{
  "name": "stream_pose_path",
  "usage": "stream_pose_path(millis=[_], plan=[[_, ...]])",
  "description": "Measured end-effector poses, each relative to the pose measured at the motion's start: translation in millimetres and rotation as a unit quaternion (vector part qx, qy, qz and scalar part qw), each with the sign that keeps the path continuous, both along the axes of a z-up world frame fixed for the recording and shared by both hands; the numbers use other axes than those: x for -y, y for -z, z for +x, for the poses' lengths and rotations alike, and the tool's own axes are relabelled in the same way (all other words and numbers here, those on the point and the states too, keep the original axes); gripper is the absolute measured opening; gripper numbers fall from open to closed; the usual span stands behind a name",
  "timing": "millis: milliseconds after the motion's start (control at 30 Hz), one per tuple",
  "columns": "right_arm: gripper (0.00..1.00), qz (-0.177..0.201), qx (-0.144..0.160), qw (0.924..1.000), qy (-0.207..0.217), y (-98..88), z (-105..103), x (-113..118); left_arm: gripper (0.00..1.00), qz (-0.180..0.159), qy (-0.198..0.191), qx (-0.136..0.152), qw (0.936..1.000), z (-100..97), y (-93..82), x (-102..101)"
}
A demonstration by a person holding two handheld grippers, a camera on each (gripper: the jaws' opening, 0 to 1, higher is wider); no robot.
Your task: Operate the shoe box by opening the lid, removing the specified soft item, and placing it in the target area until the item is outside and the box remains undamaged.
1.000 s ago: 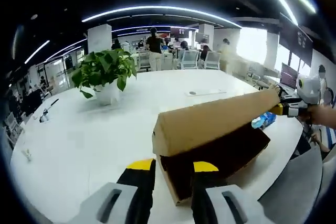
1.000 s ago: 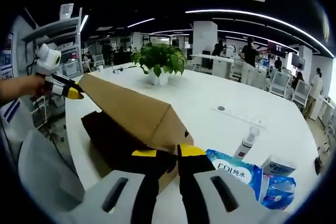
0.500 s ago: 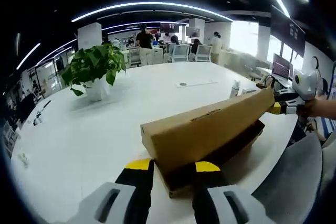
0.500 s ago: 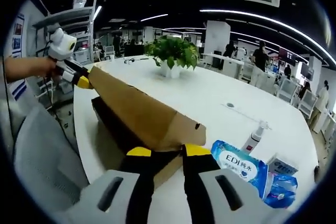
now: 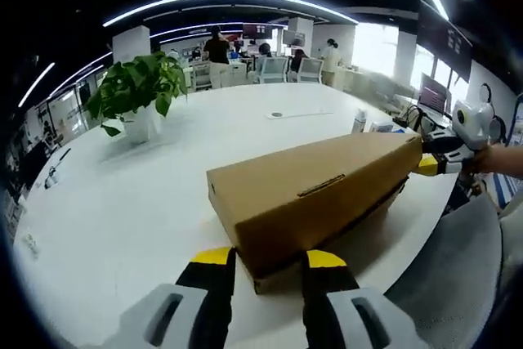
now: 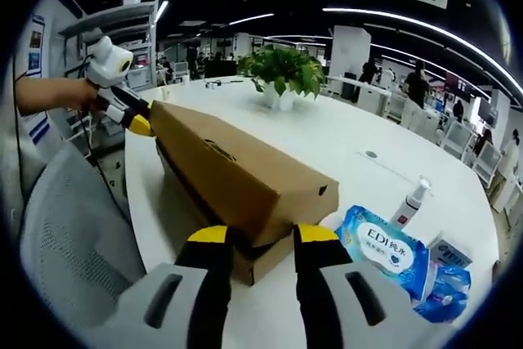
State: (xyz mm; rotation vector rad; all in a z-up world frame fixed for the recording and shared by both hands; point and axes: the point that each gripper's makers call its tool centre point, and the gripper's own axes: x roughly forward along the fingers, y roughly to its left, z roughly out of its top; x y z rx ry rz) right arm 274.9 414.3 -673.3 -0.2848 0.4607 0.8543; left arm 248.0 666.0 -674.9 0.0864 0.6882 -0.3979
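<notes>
My left tongs (image 5: 265, 259) and right tongs (image 6: 255, 234) sit parted at opposite ends of the box (image 6: 237, 177) (lid nearly down); wipes (image 6: 382, 248) lie on the counter (image 5: 147, 194).

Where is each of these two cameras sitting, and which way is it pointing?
Left gripper view: rides the left gripper at one end of the shoe box, looking along it to the right gripper and a hand.
Right gripper view: rides the right gripper at the opposite end, looking back toward the left gripper and an arm.
Shared: box, white table, potted plant.
</notes>
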Motion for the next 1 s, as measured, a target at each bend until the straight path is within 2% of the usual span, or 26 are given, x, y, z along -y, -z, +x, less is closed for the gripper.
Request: stream_pose_path(millis=[433,667,1000], plan=[[0.33,-0.016,-0.024,0.9995,-0.010,19.8,-5.3,-3.0,0.35,0.013,0.022,-0.028,0.9993,-3.3,22.3,2.5],[0.35,-0.029,-0.026,0.9991,-0.017,29.6,-7.2,-3.7,0.36,0.012,0.023,-0.040,0.9989,-5.7,30.6,3.4],[0.36,-0.027,-0.044,0.9986,-0.012,39.0,-7.2,-4.4,0.37,0.008,0.017,-0.048,0.9986,-5.0,43.7,4.6]])
